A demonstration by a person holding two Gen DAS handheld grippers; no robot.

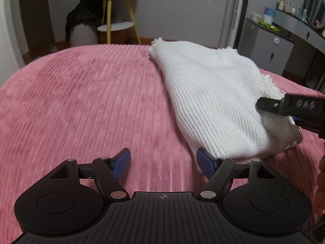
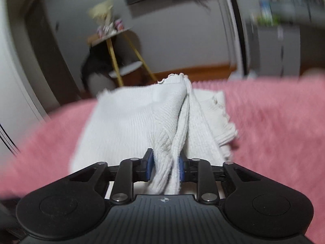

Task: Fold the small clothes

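My left gripper is hovering with jaws apart over the ribbed pink bedspread, while the white rib-knit garment, folded, is lying with its long axis running from five to eleven o'clock, its edge pinched in my right gripper.

A white rib-knit cloth garment lies on a pink, ridged plush bedcover.

The garment lies on the bed cover, toward its right; the side table stands behind the bed.
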